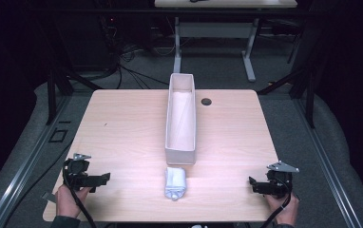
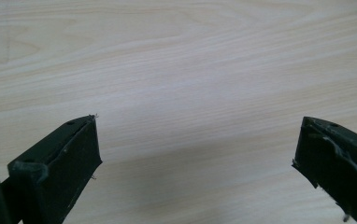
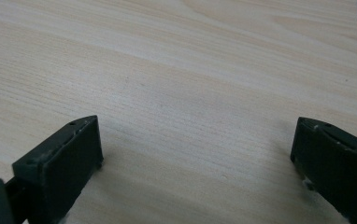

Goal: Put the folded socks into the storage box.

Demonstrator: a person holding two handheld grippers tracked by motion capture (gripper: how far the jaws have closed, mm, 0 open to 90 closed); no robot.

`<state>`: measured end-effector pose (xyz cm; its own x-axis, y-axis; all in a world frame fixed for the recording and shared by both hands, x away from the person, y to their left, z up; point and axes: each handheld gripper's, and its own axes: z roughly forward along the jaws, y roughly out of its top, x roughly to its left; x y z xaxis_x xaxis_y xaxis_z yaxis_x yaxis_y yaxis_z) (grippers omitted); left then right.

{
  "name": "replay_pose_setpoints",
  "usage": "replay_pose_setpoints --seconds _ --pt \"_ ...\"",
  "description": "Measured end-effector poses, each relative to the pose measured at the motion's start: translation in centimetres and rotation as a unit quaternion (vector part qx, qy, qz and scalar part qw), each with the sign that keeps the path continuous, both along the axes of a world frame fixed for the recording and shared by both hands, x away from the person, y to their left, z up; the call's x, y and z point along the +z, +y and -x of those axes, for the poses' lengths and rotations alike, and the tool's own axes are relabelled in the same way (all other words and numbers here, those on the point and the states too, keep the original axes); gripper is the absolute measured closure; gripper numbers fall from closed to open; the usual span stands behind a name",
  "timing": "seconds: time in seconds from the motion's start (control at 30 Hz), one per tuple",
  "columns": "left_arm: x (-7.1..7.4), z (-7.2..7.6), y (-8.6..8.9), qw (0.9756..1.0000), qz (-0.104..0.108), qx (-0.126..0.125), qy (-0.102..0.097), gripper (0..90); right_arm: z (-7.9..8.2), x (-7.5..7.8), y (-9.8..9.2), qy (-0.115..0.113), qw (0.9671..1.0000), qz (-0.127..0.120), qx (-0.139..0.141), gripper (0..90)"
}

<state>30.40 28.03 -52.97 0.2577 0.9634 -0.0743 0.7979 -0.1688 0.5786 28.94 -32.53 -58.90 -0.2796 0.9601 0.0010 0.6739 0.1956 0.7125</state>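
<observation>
We log one folded white cloth [image 1: 175,183], lower centre, below the white bin [image 1: 180,154]: soft, light, best pinched mid-fold; left gripper [image 2: 193,149] and right gripper [image 3: 195,149] gape empty.

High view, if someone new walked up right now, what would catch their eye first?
Likely the long white box running down the middle of the wooden table, open-topped, with a small white bundle of cloth lying just off its near end. Next, the left gripper and right gripper, each held at a near corner with jaws apart.
</observation>
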Motion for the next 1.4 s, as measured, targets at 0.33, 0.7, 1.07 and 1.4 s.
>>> replay_pose_setpoints --seconds 0.33,0.7,1.07,1.4 --pt "2.5 -0.3 -3.4 0.9981 0.017 -0.049 0.032 0.0 0.0 0.0 0.0 0.000 1.0000 -0.002 -0.001 1.4" --pt "3.4 -0.7 -6.9 0.9935 0.022 -0.089 0.067 0.0 0.0 0.0 0.0 0.001 1.0000 -0.001 0.000 1.5" --pt "3.6 -1.7 -9.5 0.9856 0.057 -0.111 0.114 0.0 0.0 0.0 0.0 -0.001 1.0000 0.001 0.000 1.7" --pt "4.2 -1.7 -12.8 0.9817 0.051 -0.136 0.123 0.0 0.0 0.0 0.0 0.000 1.0000 -0.001 -0.001 1.7"
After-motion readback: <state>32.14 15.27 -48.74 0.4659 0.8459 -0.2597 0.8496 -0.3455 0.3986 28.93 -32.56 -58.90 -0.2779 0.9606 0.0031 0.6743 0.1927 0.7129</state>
